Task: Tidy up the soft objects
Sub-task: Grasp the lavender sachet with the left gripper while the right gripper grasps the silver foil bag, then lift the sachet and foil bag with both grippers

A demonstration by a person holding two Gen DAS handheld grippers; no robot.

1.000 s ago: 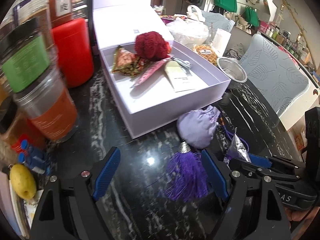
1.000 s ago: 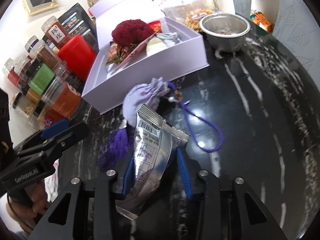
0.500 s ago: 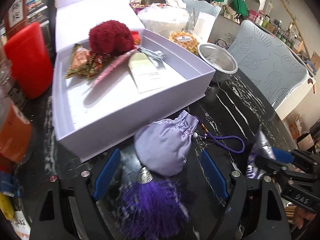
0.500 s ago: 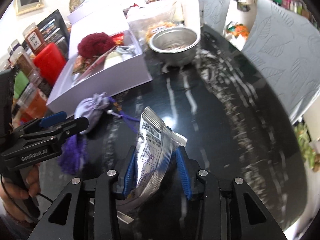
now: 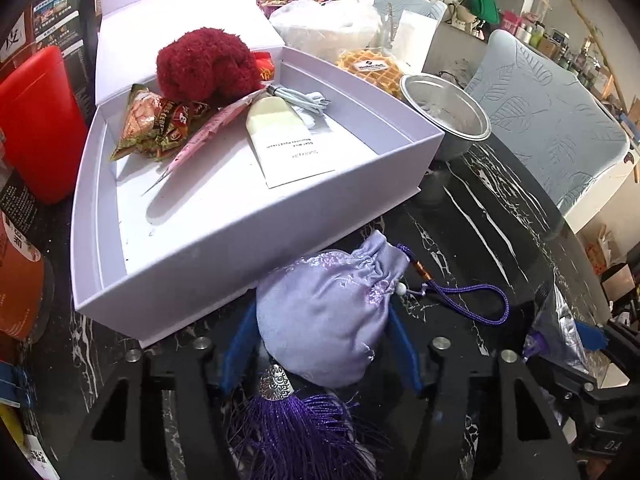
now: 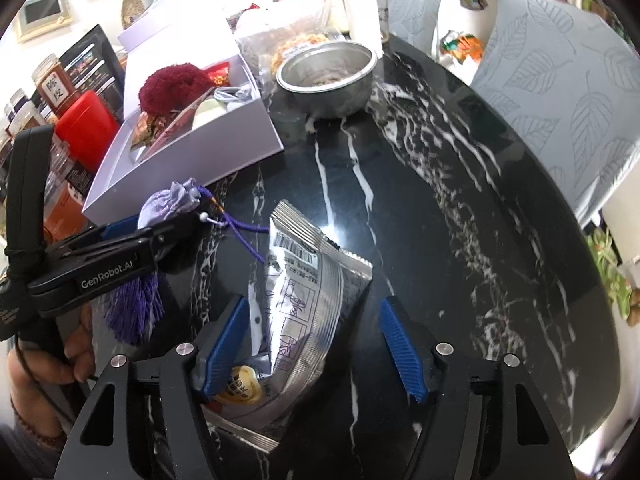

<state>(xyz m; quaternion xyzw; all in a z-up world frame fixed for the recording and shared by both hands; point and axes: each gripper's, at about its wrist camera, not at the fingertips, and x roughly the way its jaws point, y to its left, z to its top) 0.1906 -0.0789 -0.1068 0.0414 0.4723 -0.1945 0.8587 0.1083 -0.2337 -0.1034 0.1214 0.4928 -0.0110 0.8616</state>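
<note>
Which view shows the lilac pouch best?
Left wrist: the lilac pouch fills the centre between the closing left gripper fingers, tassel below. Right wrist shows only its gathered top, the rest hidden behind that gripper.

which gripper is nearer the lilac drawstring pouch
Left. The left gripper has its closing jaws around the lilac pouch; the right gripper sits apart, jaws opening around the silver packet.

both wrist cameras look steeply down, close over the black table (image 6: 460, 208), sharing the lilac box (image 5: 224, 248).
</note>
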